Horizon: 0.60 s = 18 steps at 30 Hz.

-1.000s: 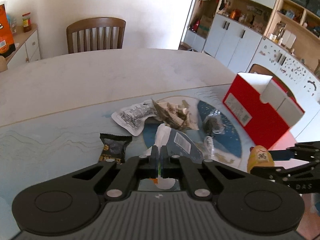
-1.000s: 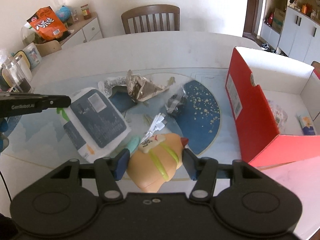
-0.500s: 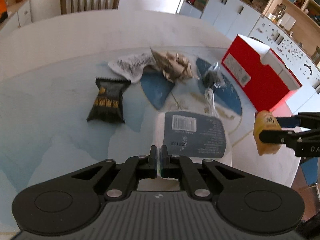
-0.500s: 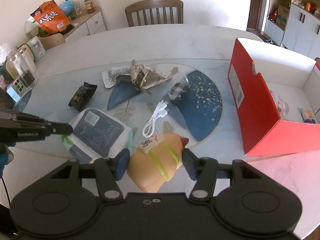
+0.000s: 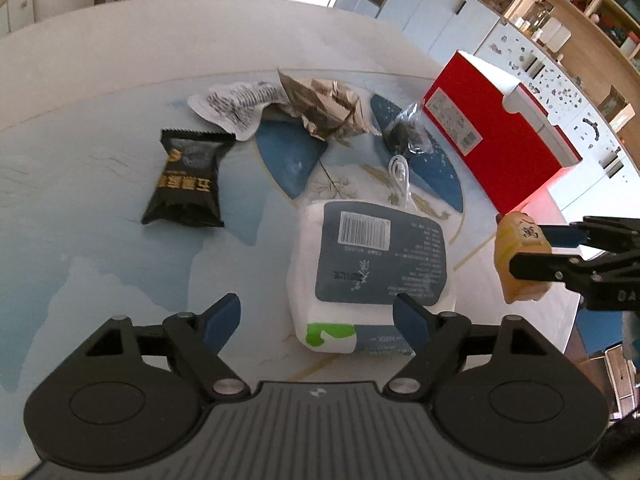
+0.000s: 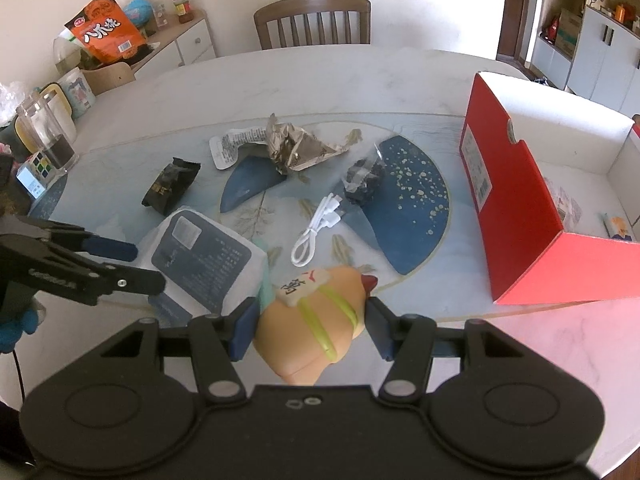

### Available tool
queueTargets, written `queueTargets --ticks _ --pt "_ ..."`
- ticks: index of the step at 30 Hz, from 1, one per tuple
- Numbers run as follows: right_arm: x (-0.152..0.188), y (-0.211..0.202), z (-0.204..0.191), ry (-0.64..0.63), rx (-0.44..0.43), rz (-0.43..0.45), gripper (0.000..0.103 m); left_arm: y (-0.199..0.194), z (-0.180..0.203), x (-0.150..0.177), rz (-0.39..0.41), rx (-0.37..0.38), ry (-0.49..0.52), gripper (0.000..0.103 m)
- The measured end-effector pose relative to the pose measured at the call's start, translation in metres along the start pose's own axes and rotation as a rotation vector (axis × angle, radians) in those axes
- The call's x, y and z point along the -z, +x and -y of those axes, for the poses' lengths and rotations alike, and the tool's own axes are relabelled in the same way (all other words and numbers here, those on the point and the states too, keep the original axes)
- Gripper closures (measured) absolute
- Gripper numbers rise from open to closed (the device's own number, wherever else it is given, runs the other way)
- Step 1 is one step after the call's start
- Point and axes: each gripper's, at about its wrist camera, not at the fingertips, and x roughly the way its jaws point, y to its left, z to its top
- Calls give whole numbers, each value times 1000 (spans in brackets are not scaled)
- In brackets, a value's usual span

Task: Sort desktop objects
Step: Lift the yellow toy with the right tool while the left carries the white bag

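Observation:
My left gripper point(image 5: 318, 320) is open and empty, just above the near end of a white and navy tissue pack point(image 5: 372, 268) that lies on the table. It also shows in the right wrist view point(image 6: 132, 266). My right gripper point(image 6: 310, 322) is shut on an orange squishy toy point(image 6: 316, 316) with green straps, held above the table's near edge; the toy shows at the right of the left wrist view point(image 5: 518, 258). A red box point(image 6: 520, 208) with a white inside stands open at the right.
On the table lie a black snack packet point(image 5: 188, 180), a white wrapper point(image 5: 236, 106), crumpled foil paper point(image 5: 324, 108), a small dark bag point(image 5: 408, 134) and a white cable point(image 6: 316, 230). A chair point(image 6: 312, 20) stands beyond the table. Jars and a cube point(image 6: 34, 172) sit far left.
My left gripper has opened and let go of the tissue pack, which now lies flat on the table. The right gripper still holds the toy, nearly unmoved.

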Motion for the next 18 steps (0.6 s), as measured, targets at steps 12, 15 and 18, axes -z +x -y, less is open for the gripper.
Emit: queueTargets --ticks 12,15,18 --pt "7 -3 3 15 12 -6 45 15 7 -6 -13 11 -7 70" --pt "7 -4 4 16 14 -4 45 10 6 -5 11 27 -27 81" --pt "5 -5 5 11 13 1 46 2 6 -5 31 50 -61 88"
